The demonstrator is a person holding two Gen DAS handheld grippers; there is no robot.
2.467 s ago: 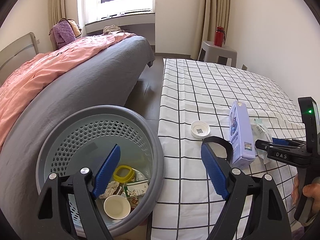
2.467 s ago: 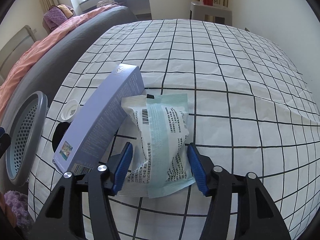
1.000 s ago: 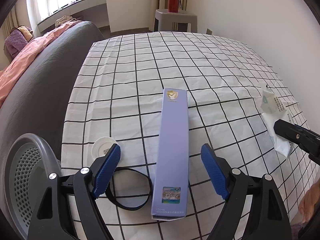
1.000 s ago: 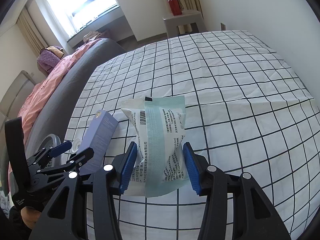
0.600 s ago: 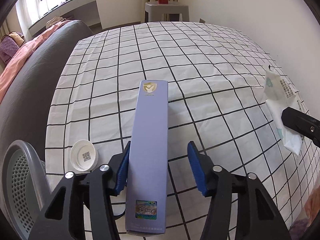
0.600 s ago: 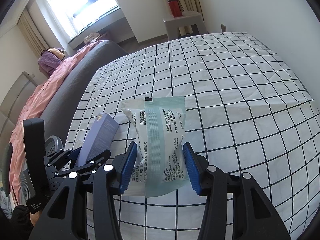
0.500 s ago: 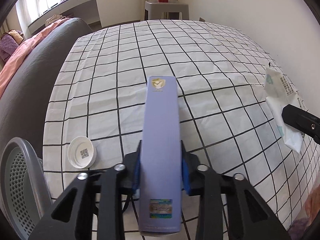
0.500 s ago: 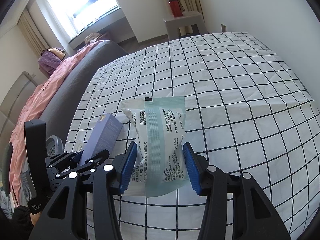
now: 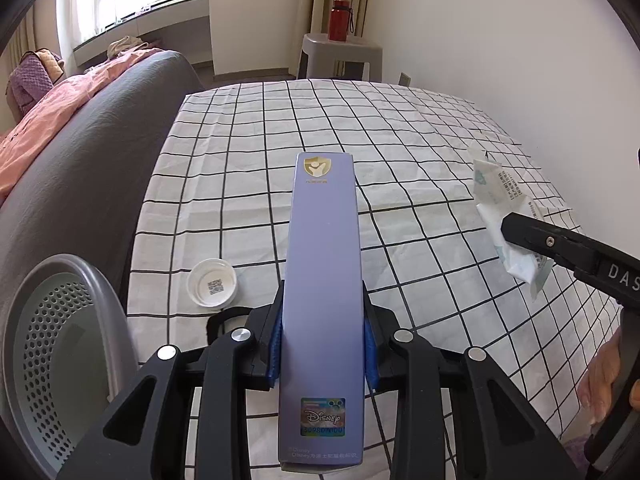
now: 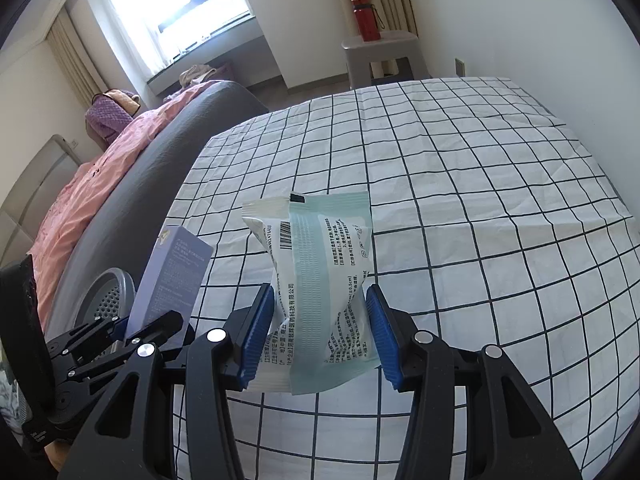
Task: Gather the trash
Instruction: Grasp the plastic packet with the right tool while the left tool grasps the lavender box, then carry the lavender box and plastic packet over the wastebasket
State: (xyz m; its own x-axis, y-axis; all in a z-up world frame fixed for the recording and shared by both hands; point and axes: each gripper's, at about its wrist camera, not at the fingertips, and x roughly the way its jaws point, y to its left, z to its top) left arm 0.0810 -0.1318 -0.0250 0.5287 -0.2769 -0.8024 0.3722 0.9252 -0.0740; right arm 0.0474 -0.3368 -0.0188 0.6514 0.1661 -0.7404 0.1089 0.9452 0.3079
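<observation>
Now the left tool (image 9: 323,344) is clamped on the lower part of the long purple box (image 9: 323,264), whose long axis runs straight ahead along the fingers, lifted off the bed. The gray basket (image 9: 60,344) sits low to this tool's left, nearer it than the right tool (image 10: 320,328), which pinches a white-and-green packet (image 10: 316,280). Judged next: swing left, over the rim.
</observation>
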